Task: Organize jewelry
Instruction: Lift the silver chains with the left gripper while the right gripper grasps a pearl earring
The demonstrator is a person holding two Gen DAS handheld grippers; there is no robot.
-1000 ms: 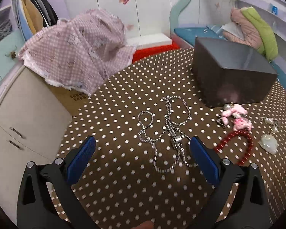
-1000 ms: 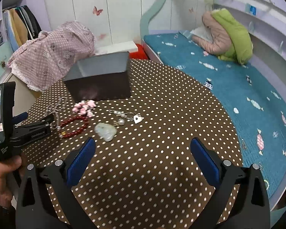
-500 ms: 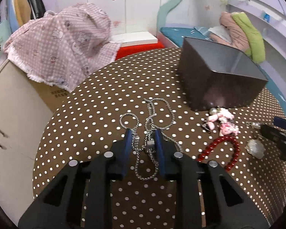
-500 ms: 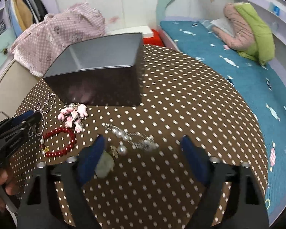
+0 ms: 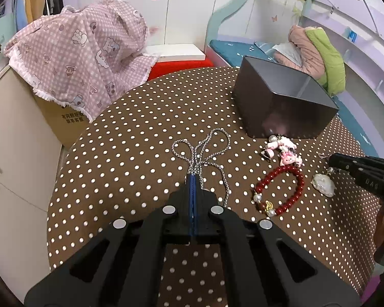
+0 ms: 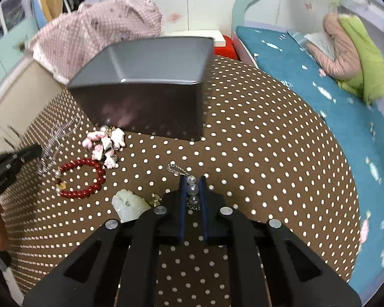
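My left gripper point(image 5: 193, 176) is shut on the silver chain necklace point(image 5: 207, 148), whose loops lie on the brown dotted tablecloth point(image 5: 130, 153). My right gripper point(image 6: 192, 179) is shut on a pearl bead chain point(image 6: 192, 189). A red bead bracelet point(image 5: 279, 192) point(image 6: 82, 177), pink charms point(image 5: 284, 151) point(image 6: 105, 145) and a pale jade pendant point(image 5: 323, 184) point(image 6: 128, 203) lie on the table. An open grey box point(image 5: 281, 107) point(image 6: 146, 87) stands behind them.
A pink checked cloth point(image 5: 84, 53) covers a cardboard box at the left. A cabinet point(image 5: 10, 140) stands left of the table. A teal bed point(image 6: 332, 97) with folded pink and green bedding point(image 6: 353, 51) lies to the right.
Both grippers went from wide open to shut: the left closed on the silver chain, the right moved forward and down and closed on the pearl chain.
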